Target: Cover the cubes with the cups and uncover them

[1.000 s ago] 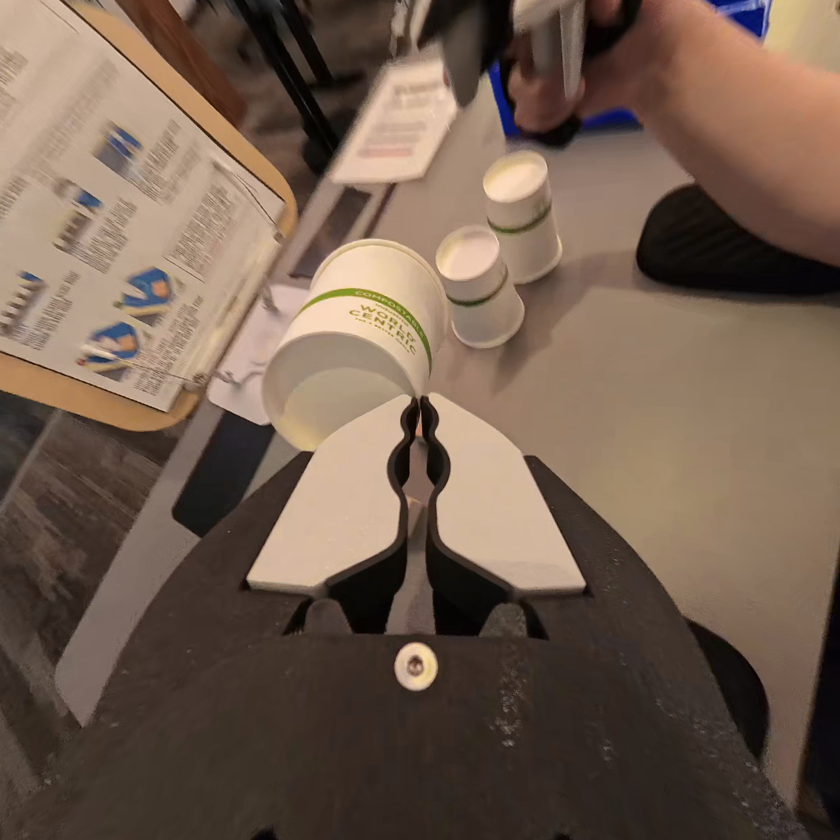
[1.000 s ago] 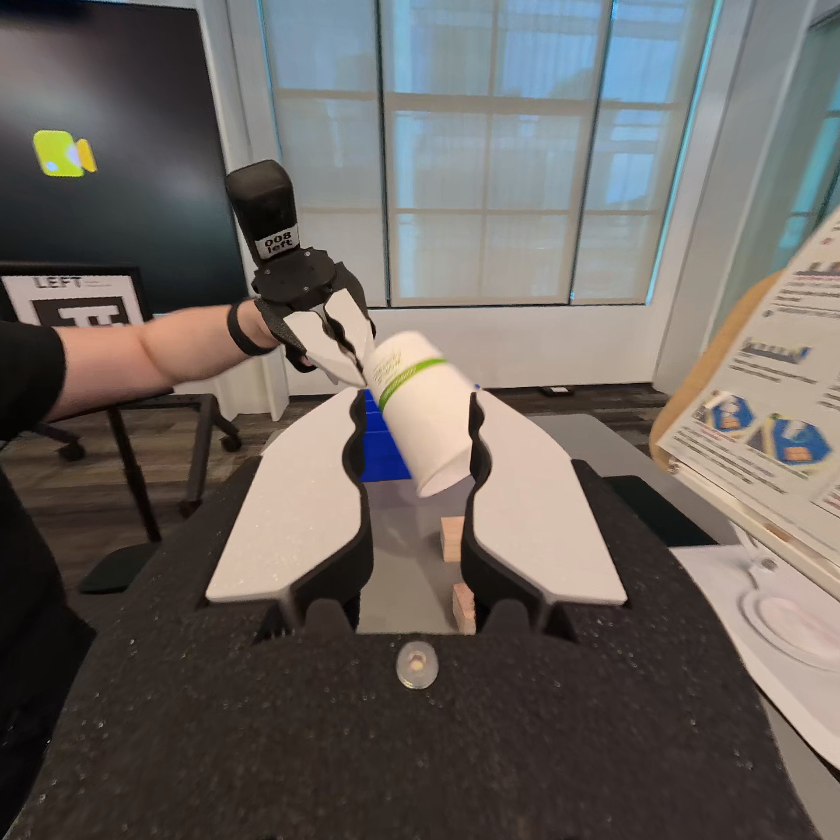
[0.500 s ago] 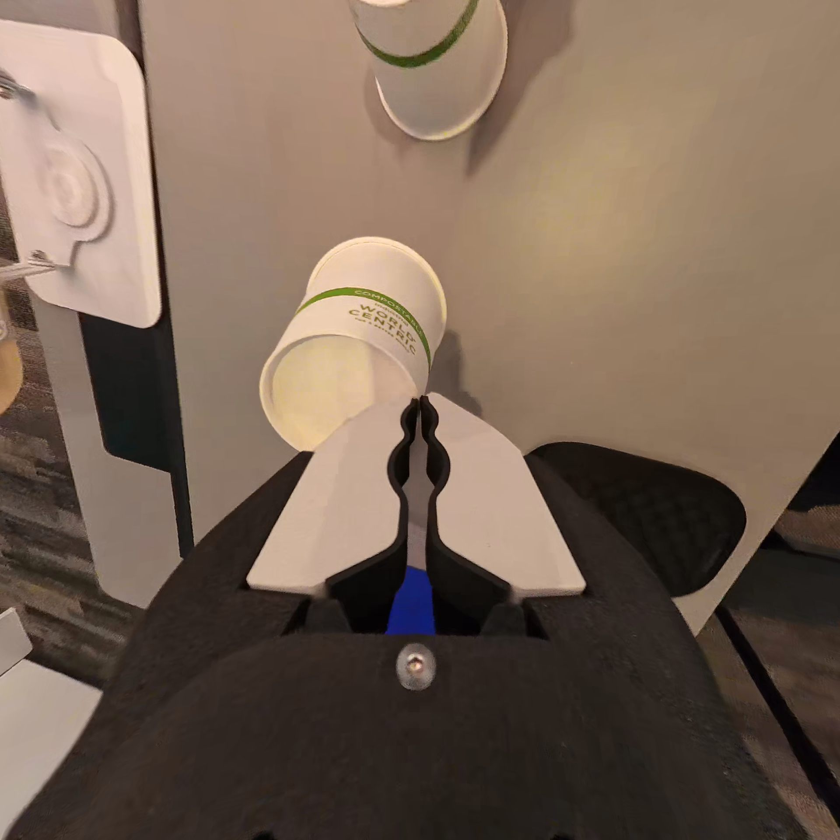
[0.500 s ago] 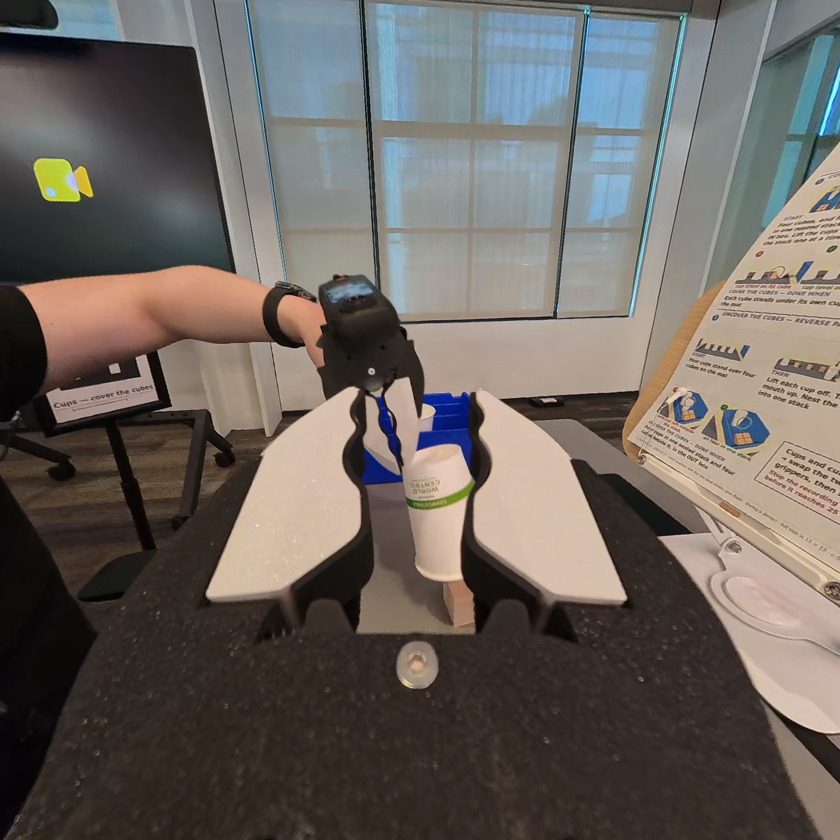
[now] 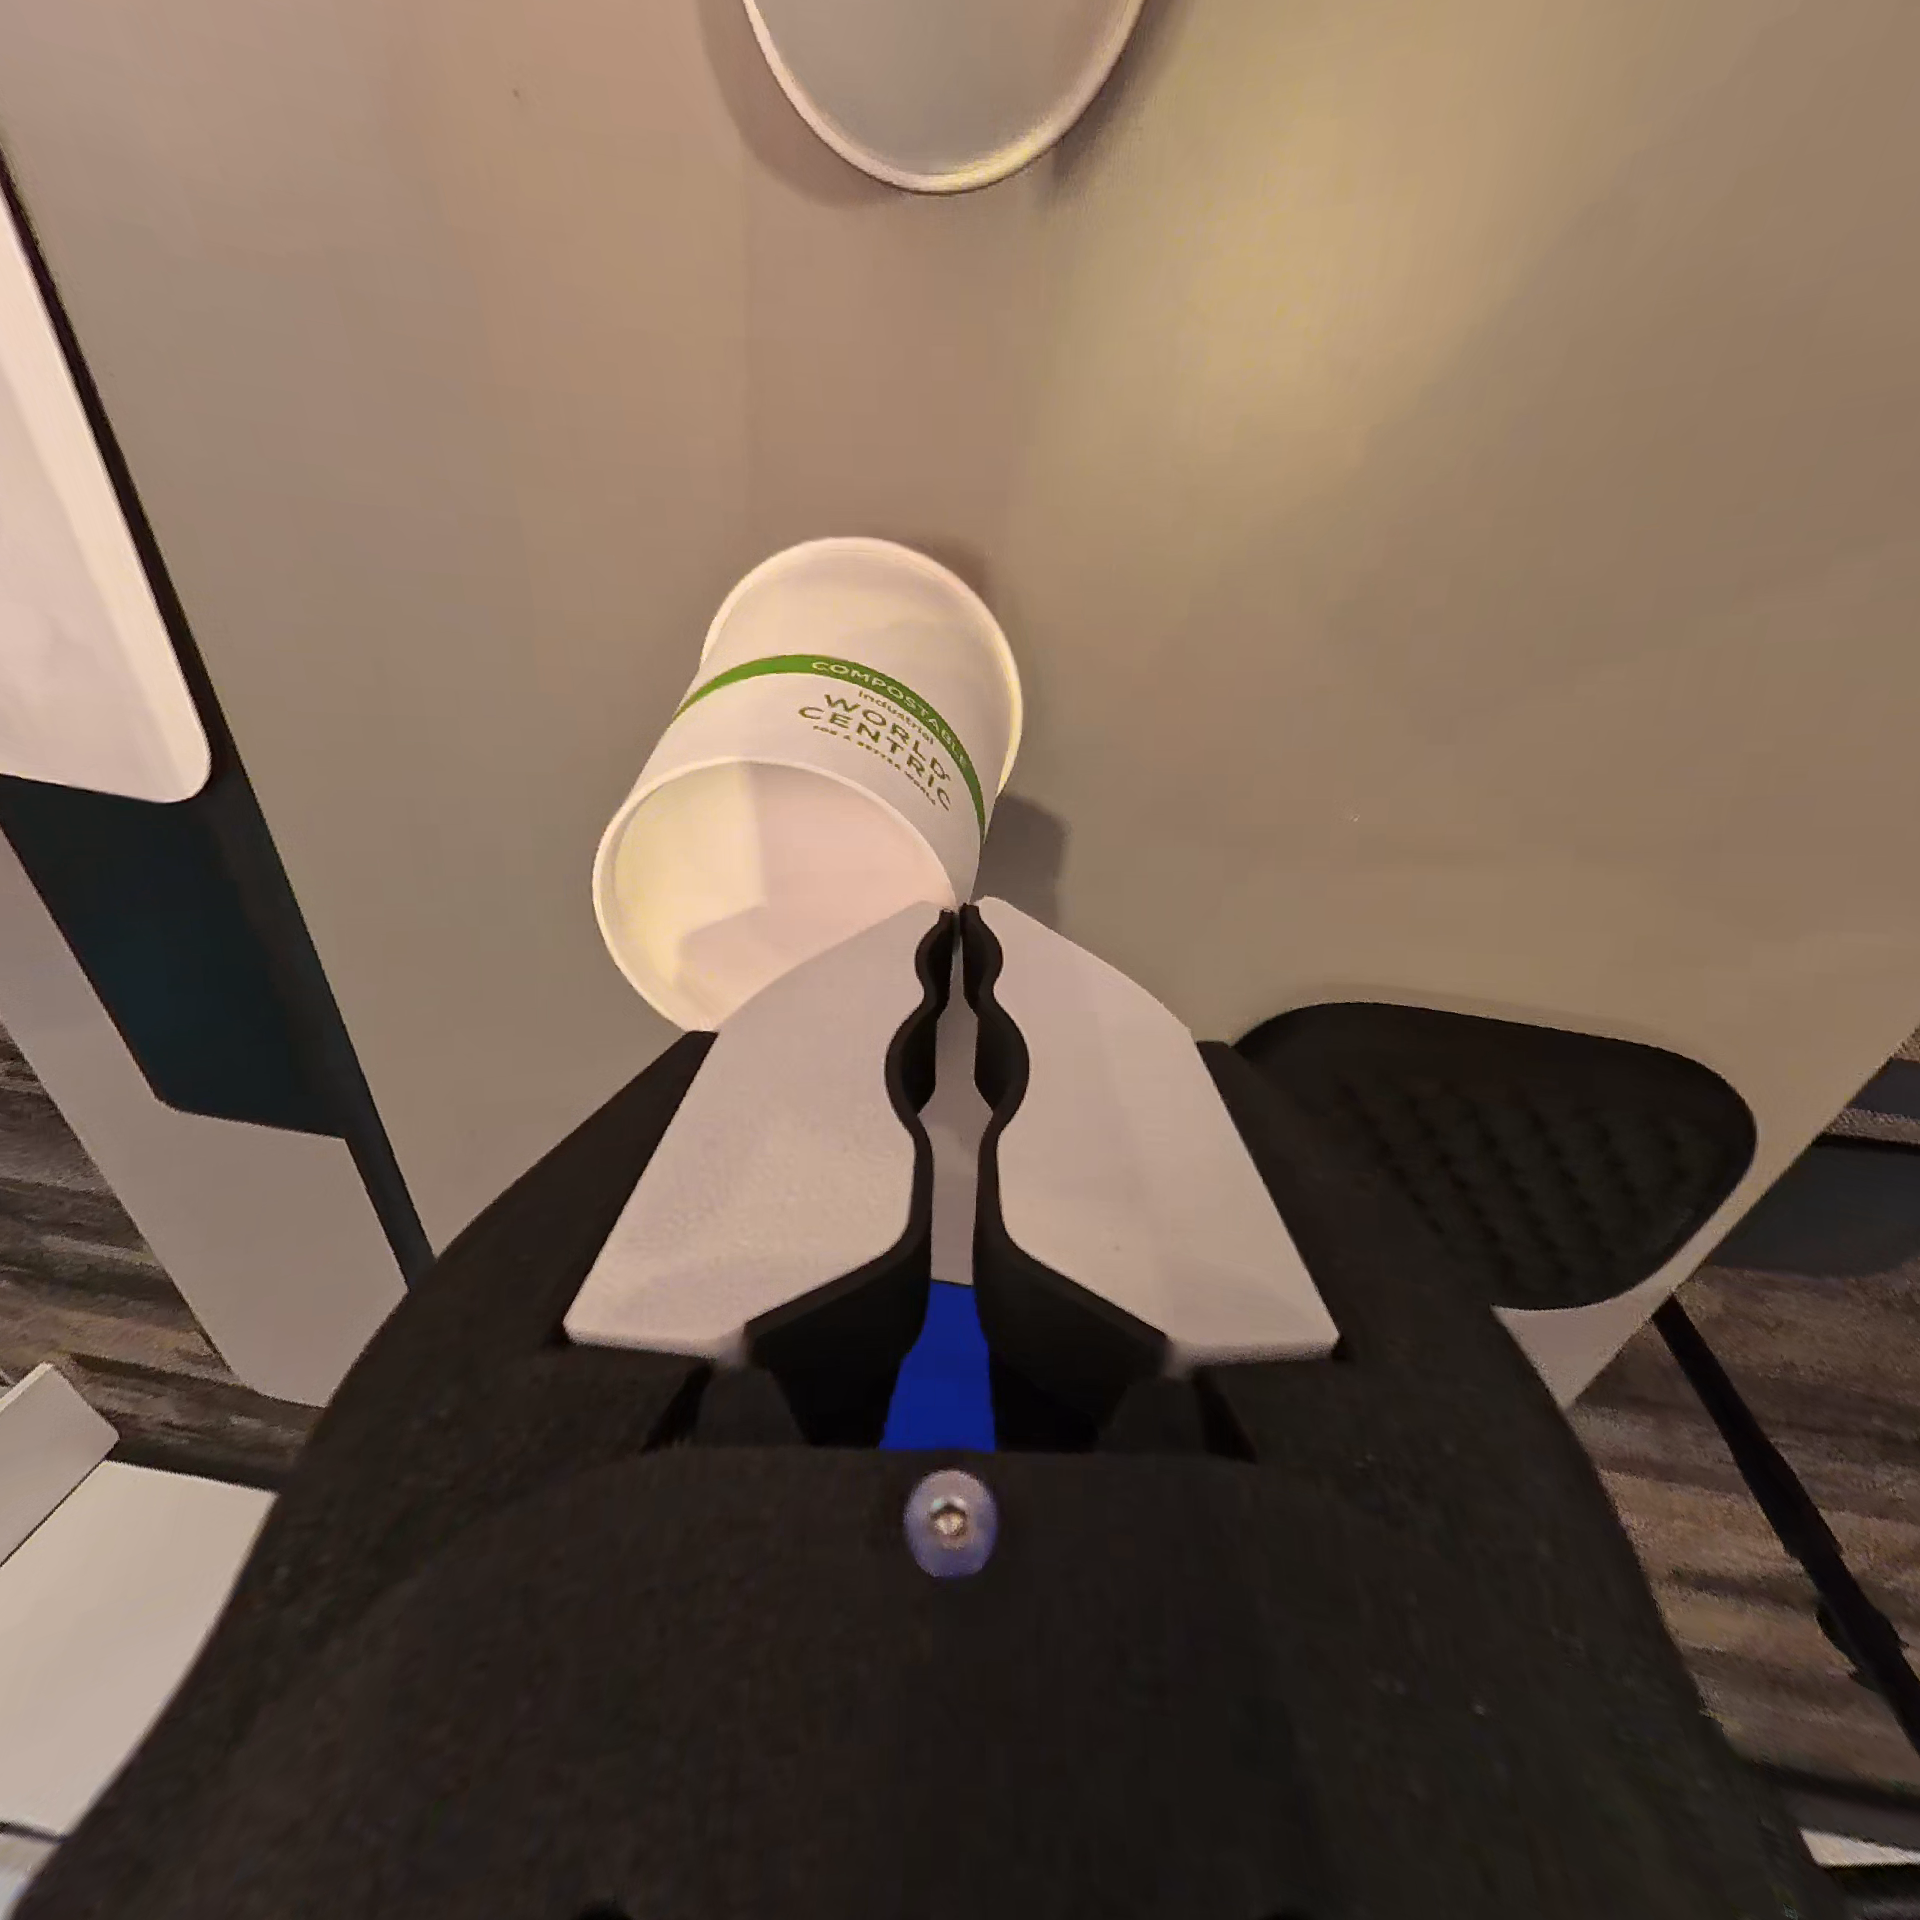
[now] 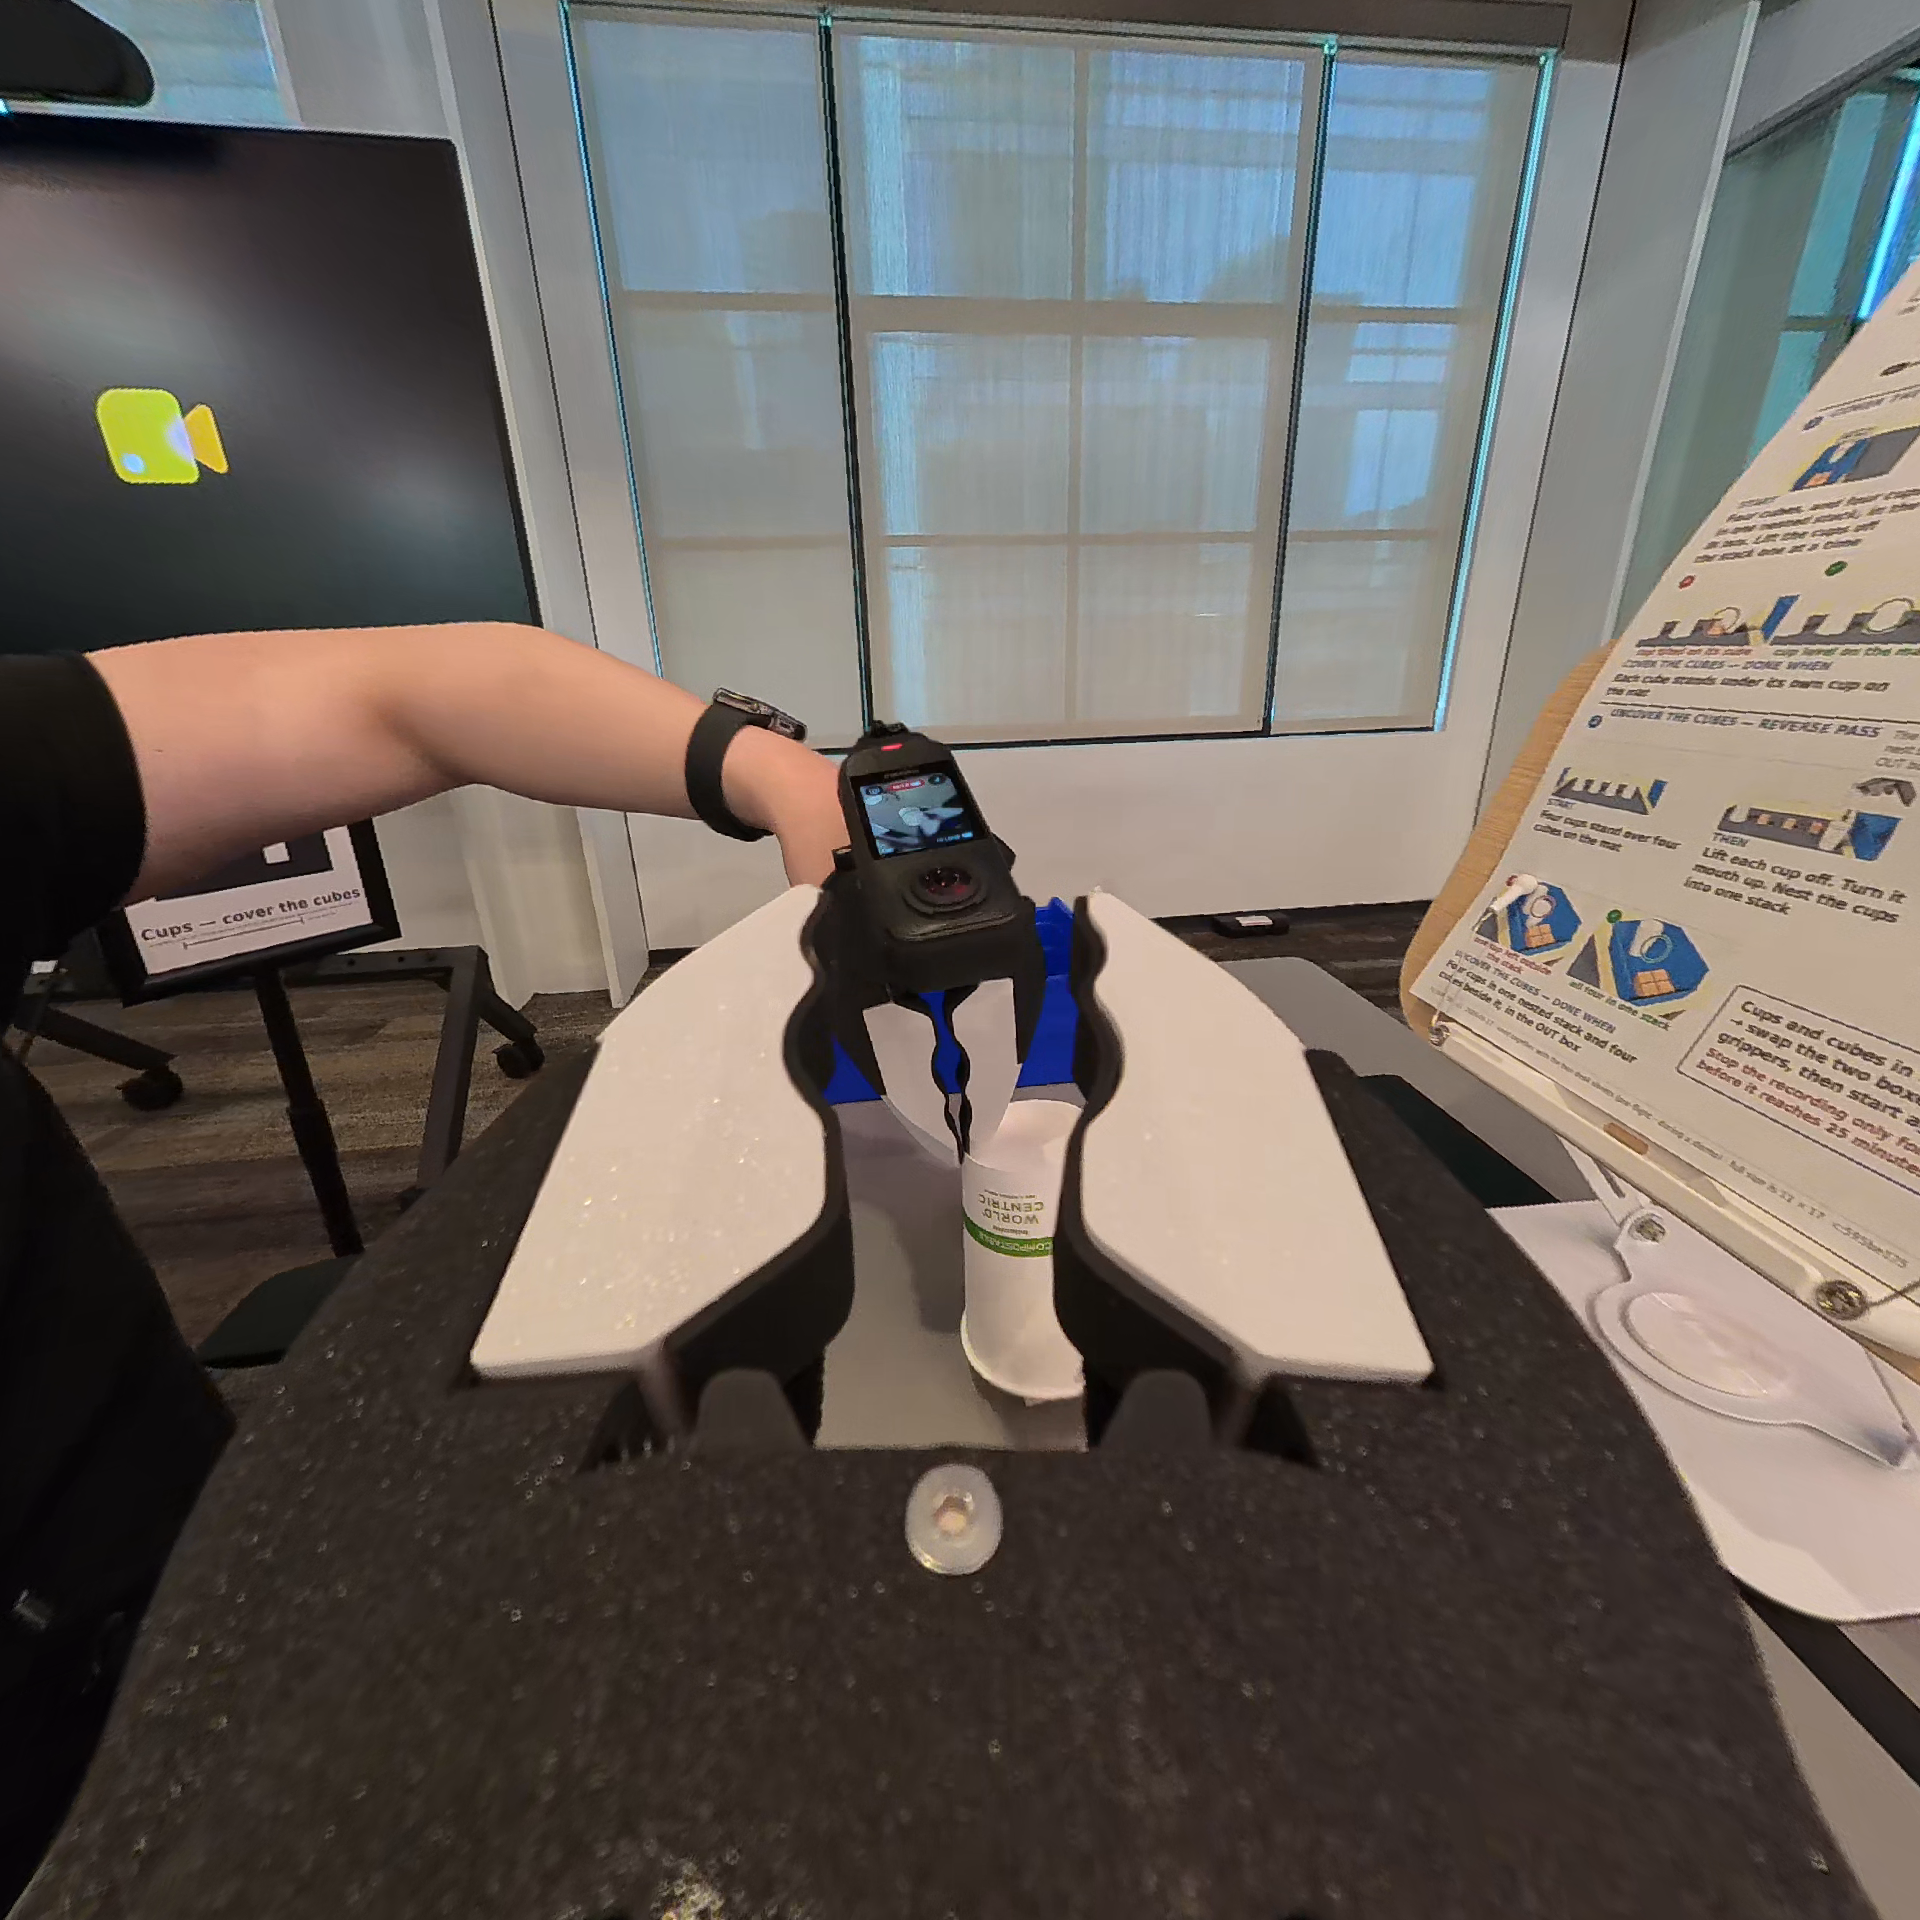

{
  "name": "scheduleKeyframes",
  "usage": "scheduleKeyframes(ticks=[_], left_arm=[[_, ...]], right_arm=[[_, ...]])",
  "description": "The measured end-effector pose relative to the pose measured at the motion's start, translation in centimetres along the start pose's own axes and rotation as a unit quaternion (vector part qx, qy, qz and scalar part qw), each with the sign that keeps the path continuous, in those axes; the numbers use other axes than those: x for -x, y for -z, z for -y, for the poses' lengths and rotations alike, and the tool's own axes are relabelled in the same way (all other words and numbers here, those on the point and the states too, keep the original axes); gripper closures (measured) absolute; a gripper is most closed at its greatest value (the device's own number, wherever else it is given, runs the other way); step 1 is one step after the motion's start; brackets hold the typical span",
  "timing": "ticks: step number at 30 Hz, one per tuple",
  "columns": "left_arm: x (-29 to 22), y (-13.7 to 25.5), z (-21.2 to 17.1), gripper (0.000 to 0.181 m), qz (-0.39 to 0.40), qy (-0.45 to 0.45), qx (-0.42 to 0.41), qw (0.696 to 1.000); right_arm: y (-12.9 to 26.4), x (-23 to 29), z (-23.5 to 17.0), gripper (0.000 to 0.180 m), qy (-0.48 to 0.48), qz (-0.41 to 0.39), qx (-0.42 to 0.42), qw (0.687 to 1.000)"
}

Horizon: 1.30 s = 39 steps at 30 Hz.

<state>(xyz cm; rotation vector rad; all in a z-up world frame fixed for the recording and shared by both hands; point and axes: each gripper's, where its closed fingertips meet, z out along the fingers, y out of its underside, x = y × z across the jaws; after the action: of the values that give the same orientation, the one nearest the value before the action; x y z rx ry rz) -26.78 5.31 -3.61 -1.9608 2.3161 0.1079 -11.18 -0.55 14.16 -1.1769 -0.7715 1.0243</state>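
Observation:
My left gripper [image 5: 958,912] is shut on the upper rim of a white paper cup with a green band [image 5: 821,769] and points straight down at the grey table [image 5: 1351,520]. In the right wrist view the same cup [image 6: 1013,1257] stands mouth down on the table, with the left gripper [image 6: 956,1132] pinching its top. No cube shows in either view. A second upturned cup [image 5: 935,94] stands farther along the table. My right gripper [image 6: 956,904] is open and empty; the cup and the left gripper show between its fingers, farther off.
A blue bin [image 6: 1051,935] stands behind the cup. A slanted instruction board [image 6: 1714,831] and its white base plate [image 6: 1714,1351] are at the right. A black pad [image 5: 1507,1143] lies at the table edge. A dark screen [image 6: 239,395] stands back left.
The left gripper swung the cup from tilted in the air to mouth down on the table, where a cube showed before. Its view now looks straight down. The right gripper stayed open.

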Motion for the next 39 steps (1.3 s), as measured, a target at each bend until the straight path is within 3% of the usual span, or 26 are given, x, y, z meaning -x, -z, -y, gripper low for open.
scheduleKeyframes(ticks=[23, 27, 31, 35, 39], left_arm=[[0.2, -2.1, 1.8, 0.178, -0.018, -0.005, 0.0, 1.0], [0.5, -1.7, 1.9, 0.162, -0.011, 0.006, -0.011, 1.0], [1.0, 0.8, 1.9, 0.152, 0.013, 0.022, -0.042, 0.999], [2.1, 6.4, 0.2, 0.149, 0.059, 0.054, -0.105, 0.991], [3.4, 10.7, -7.0, 0.152, 0.099, 0.119, -0.113, 0.981]], right_arm=[[1.7, -1.1, 0.1, 0.139, -0.021, -0.002, -0.021, 1.0], [1.9, -1.2, 0.1, 0.138, -0.026, -0.001, -0.024, 0.999], [2.0, -1.3, -0.1, 0.137, -0.028, -0.001, -0.02, 0.999], [2.4, -1.5, -0.1, 0.138, -0.032, -0.004, -0.023, 0.999], [2.9, -1.8, 0.2, 0.138, -0.035, -0.009, -0.033, 0.999]])
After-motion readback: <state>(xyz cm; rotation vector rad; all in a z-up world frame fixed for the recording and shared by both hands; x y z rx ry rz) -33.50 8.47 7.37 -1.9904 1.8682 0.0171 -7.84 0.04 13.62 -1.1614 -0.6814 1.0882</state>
